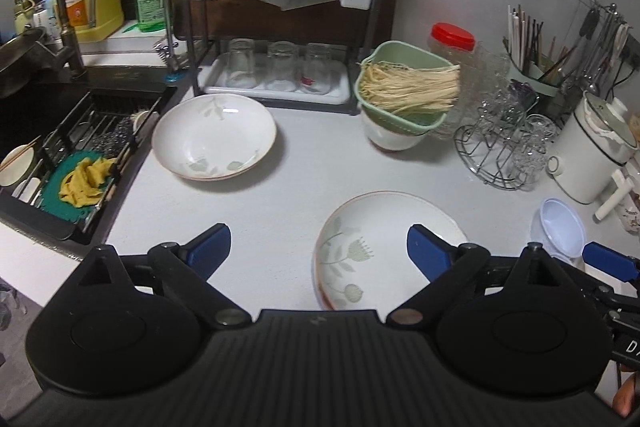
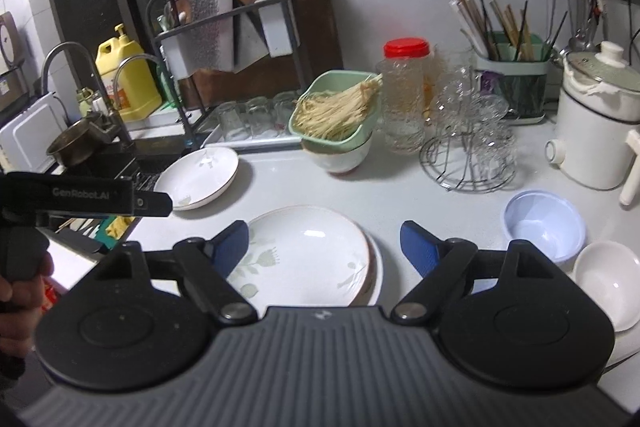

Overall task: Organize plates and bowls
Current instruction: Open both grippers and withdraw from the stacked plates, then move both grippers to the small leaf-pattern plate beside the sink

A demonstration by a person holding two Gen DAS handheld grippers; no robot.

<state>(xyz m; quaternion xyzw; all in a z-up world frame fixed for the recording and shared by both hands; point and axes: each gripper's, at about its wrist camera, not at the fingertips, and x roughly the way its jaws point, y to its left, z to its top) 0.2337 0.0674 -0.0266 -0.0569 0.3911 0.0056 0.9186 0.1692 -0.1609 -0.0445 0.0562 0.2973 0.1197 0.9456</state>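
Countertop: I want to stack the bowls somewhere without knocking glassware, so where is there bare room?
The widest bare patch lies mid-counter, between the near plate stack, the green noodle basket and the wire glass rack. A smaller strip runs between the far plate and the near stack. The back right by the white pot is crowded.

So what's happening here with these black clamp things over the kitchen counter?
A person is holding a two-fingered tool in each hand, tidying dishes. Both the left gripper and the right gripper are open and empty, above the counter. In front of them sits a floral plate stacked on another plate; a second floral plate lies alone near the sink. A lilac bowl and a white bowl wait on the right. Nothing is gripped yet.
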